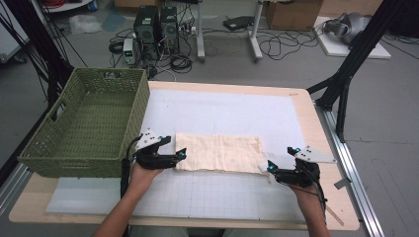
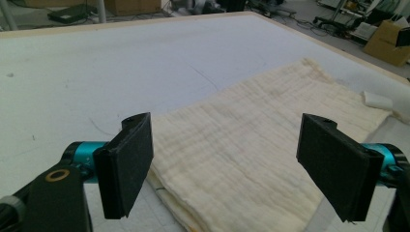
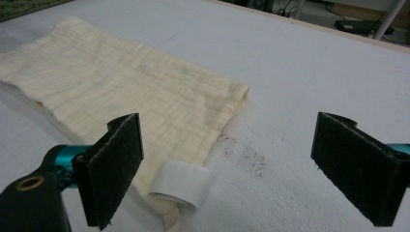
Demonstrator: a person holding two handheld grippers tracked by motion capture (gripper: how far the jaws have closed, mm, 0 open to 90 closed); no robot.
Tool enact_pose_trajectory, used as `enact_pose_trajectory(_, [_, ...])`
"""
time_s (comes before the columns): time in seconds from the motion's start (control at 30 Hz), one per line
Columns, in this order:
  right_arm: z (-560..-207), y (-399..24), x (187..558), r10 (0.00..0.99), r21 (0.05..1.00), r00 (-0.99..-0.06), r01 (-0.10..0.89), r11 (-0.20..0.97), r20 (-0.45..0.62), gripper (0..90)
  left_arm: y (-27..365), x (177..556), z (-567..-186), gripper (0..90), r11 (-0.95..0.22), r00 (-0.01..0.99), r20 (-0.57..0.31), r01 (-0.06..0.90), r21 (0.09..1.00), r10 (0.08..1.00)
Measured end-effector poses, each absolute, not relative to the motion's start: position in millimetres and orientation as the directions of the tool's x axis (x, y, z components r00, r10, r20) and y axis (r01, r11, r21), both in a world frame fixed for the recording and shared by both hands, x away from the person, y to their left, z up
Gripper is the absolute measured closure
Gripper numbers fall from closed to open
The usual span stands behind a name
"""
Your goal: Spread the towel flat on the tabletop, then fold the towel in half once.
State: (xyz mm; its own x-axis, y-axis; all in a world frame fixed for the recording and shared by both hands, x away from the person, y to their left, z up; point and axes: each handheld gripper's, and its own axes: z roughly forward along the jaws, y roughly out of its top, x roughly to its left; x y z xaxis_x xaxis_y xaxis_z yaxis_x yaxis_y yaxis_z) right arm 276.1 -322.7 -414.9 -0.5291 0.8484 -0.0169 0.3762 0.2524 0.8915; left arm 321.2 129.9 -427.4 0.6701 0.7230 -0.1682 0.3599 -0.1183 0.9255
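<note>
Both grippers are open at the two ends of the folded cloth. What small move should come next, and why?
Probably lower both onto the near corners and close. The cloth lies flat, folded, on the mat. The left gripper and right gripper stand open at its ends, holding nothing. The basket suggests another fold or a lift.

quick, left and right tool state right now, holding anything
Left tool: open, holding nothing, its jaws over the end of the folded cloth.
Right tool: open, holding nothing, at the cloth's other end.
</note>
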Motion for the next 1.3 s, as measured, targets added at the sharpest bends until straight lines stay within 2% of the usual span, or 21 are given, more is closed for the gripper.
enact_pose_trajectory(0.47, [-417, -327, 274, 0.863, 0.888, -0.506, 0.398, 0.23, 0.003, 10.6, 120, 324, -431, 21.8, -0.119, 0.678, -0.171, 0.359, 0.926, 0.715])
enact_pose_trajectory(0.67, [-418, -324, 277, 0.859, 0.884, -0.512, 0.392, 0.257, -0.023, 10.6, 125, 323, -430, 21.8, -0.113, 0.665, -0.171, 0.361, 0.926, 0.727])
enact_pose_trajectory(1.3, [-426, -319, 287, 0.844, 0.867, -0.536, 0.417, 0.271, -0.006, 10.7, 138, 326, -430, 24.6, -0.092, 0.612, -0.18, 0.386, 0.918, 0.77])
